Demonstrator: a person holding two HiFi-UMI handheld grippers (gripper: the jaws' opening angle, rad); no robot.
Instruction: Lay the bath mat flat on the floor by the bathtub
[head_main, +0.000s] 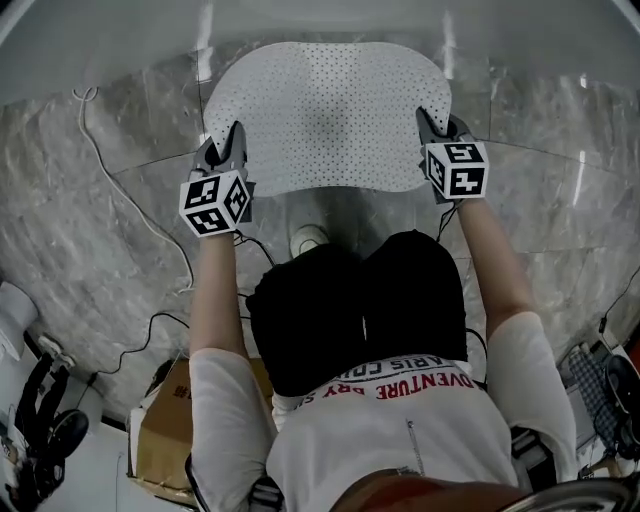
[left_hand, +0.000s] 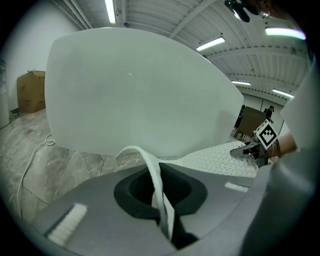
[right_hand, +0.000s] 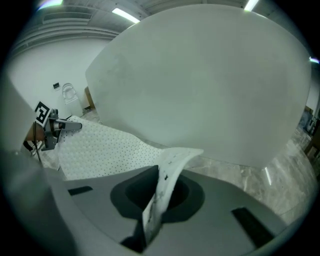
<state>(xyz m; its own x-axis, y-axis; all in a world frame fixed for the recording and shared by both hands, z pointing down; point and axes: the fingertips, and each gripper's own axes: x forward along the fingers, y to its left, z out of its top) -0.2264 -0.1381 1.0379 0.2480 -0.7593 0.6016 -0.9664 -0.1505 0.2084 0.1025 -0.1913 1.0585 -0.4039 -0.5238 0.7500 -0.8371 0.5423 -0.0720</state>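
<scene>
Bath mat (head_main: 330, 115): white, peppered with small holes, spread wide over the floor (head_main: 100, 230) straight ahead of the person's knees.
Mat's far edge: rounded, lying just beside the foot of the bathtub (head_main: 100, 40).
Mat's near edge: both corners are pinched, and the stretch between them runs fairly straight. How much of this edge touches the floor cannot be told.
Left tongs (head_main: 234, 135): closed tight on the mat's near left corner. In the left gripper view a thin white strip of mat curls up and out from between the jaws.
Right tongs (head_main: 432, 122): clamped on the near right corner. The right gripper view shows a speckled flap of mat standing up out of the closed jaws.
Marker cubes: one sits behind each pair of tongs, the left cube (head_main: 215, 203) low and near the mat's corner, the right cube (head_main: 457, 168) level with the mat's near edge.
Bathtub wall: smooth, white and curved, filling the background of both gripper views, with the mat reaching towards its base.
Floor look: grey marble-pattern tiles, glossy, streaked with reflected light.
Person: both arms stretched forward, black shorts, white top.
Shoe (head_main: 308, 240): white, peeking out just behind the middle of the mat's near edge.
Cable (head_main: 110, 170): a thin pale line snaking over the tiles left of the mat, apart from it.
Cardboard box (head_main: 165, 420): brown, on the floor at the person's left side.
</scene>
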